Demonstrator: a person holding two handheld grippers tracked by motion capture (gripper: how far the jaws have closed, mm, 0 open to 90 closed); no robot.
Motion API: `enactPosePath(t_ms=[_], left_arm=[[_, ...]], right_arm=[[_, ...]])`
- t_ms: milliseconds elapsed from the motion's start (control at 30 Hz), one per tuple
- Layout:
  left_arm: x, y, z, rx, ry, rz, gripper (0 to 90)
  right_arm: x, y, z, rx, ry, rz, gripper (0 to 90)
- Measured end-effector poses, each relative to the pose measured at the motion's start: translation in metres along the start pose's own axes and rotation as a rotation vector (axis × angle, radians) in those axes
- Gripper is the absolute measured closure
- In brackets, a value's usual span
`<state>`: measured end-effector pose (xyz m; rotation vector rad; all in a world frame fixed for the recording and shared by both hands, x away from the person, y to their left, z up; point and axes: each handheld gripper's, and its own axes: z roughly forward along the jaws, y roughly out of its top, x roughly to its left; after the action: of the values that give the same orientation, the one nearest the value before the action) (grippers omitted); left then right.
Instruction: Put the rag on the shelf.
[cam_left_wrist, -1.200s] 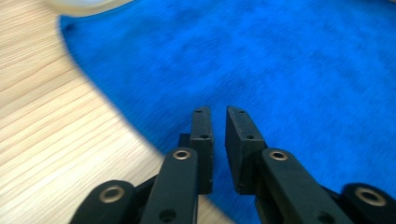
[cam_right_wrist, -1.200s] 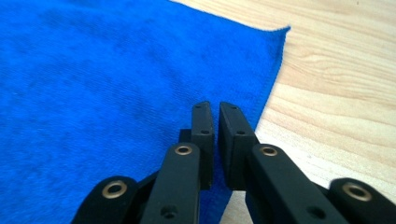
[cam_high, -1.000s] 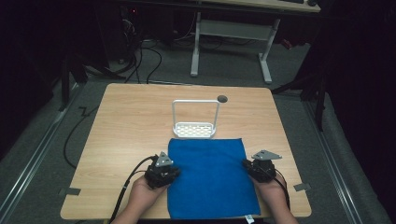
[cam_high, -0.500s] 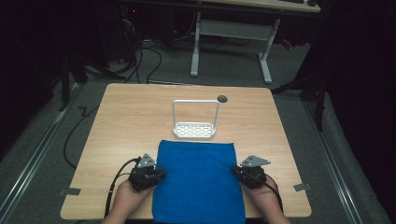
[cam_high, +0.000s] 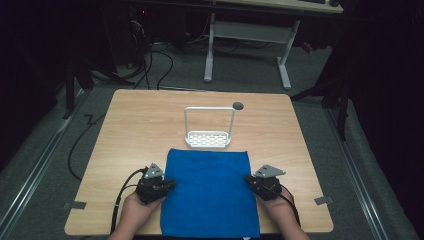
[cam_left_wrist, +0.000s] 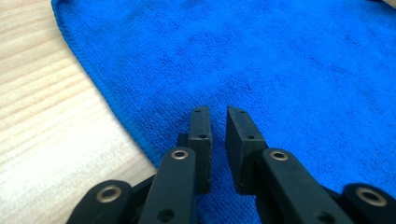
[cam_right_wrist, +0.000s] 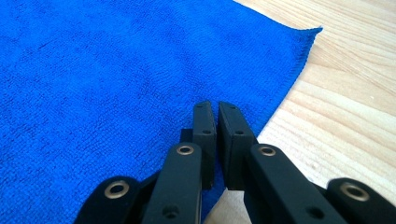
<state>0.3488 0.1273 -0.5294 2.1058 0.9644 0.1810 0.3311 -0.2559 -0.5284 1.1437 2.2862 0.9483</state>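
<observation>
Since a moment ago, blue cloth (cam_high: 209, 192) dragged toward frame bottom, overhanging worktop (cam_high: 140, 125); probably repositioning. Left hand-held gripper (cam_high: 170, 185) slightly parted at cloth's edge; right hand-held gripper (cam_high: 248, 180) nearly clenched, grasp unclear.

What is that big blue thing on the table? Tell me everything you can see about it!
It is a bright blue cloth, fuzzy like a towel, with a stitched edge. It lies spread out flat on the wooden table, near the person's side, and its near edge reaches the table's front edge. A white wire rack stands just beyond its far edge. The left gripper is at its left edge and the right gripper at its right edge, jaws nearly closed over the cloth.
</observation>
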Motion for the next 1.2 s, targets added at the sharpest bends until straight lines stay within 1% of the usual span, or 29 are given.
enactPosePath(t_ms=[233,267,300,333,367,400,433,467,500,533,567,600,633,667,733,767,800,867,933,1000,1033,1100,1167,1200], left_arm=[[-0.001,0.0,-0.002,0.014,0.008,0.011,80.4],[-0.002,0.0,-0.003,0.016,0.014,0.016,80.2],[-0.002,-0.001,-0.004,0.019,0.017,0.029,79.6],[-0.003,-0.001,-0.005,0.013,0.022,0.038,77.7],[-0.003,-0.002,-0.008,-0.016,0.048,0.058,75.8],[-0.003,-0.002,-0.008,-0.016,0.048,0.058,75.3],[-0.001,-0.001,-0.01,-0.043,0.076,0.058,73.6],[0.002,0.0,-0.012,-0.07,0.096,0.046,73.6],[0.006,0.0,-0.013,-0.1,0.114,0.029,71.2],[0.01,0.001,-0.013,-0.116,0.129,0.016,69.4],[0.016,0.001,-0.011,-0.12,0.159,0.004,66.0],[0.016,0.001,-0.011,-0.12,0.159,0.004,63.6],[0.023,0.004,-0.008,-0.123,0.196,-0.018,61.2],[0.027,0.005,-0.007,-0.13,0.201,-0.035,61.1],[0.033,0.01,-0.003,-0.135,0.219,-0.055,60.4],[0.036,0.013,-0.001,-0.133,0.223,-0.059,60.4],[0.036,0.013,-0.001,-0.133,0.223,-0.059,60.4],[0.042,0.021,0.006,-0.129,0.239,-0.058,60.7],[0.046,0.027,0.013,-0.127,0.233,-0.071,60.7],[0.049,0.033,0.02,-0.112,0.237,-0.08,60.9],[0.049,0.033,0.02,-0.112,0.237,-0.08,61.3],[0.05,0.04,0.028,-0.105,0.254,-0.068,61.7],[0.051,0.043,0.031,-0.099,0.255,-0.065,62.2],[0.052,0.045,0.035,-0.11,0.27,-0.059,63.5]], right_arm=[[-0.002,0.001,0.002,-0.009,-0.011,0.007,85.9],[-0.002,0.001,0.001,-0.011,-0.016,0.012,82.2],[-0.002,0.001,-0.001,-0.016,-0.019,0.012,80.8],[-0.003,0.001,-0.004,-0.038,-0.02,0.019,79.4],[-0.006,0.001,-0.01,-0.071,-0.025,0.046,77.6],[-0.006,0.001,-0.01,-0.071,-0.025,0.046,77.6],[-0.008,0.0,-0.015,-0.091,-0.035,0.056,73.9],[-0.008,0.0,-0.015,-0.091,-0.035,0.056,73.9],[-0.009,-0.001,-0.016,-0.093,-0.042,0.058,72.6],[-0.011,-0.002,-0.016,-0.091,-0.045,0.06,71.3],[-0.012,-0.003,-0.016,-0.089,-0.049,0.06,69.3],[-0.012,-0.003,-0.016,-0.089,-0.049,0.06,69.3],[-0.013,-0.004,-0.017,-0.089,-0.049,0.058,68.4],[-0.012,-0.003,-0.017,-0.089,-0.049,0.059,68.3],[-0.013,-0.003,-0.017,-0.091,-0.046,0.045,67.8],[-0.013,-0.003,-0.017,-0.094,-0.046,0.044,67.7],[-0.013,-0.003,-0.017,-0.094,-0.046,0.044,67.7],[-0.014,-0.004,-0.018,-0.096,-0.041,0.042,67.2],[-0.015,-0.004,-0.019,-0.095,-0.038,0.045,66.9],[-0.016,-0.005,-0.019,-0.094,-0.035,0.041,66.7],[-0.016,-0.005,-0.019,-0.094,-0.035,0.041,66.7],[-0.017,-0.005,-0.02,-0.095,-0.034,0.045,66.6],[-0.017,-0.005,-0.02,-0.095,-0.033,0.046,66.5],[-0.017,-0.005,-0.019,-0.094,-0.03,0.045,66.3]])
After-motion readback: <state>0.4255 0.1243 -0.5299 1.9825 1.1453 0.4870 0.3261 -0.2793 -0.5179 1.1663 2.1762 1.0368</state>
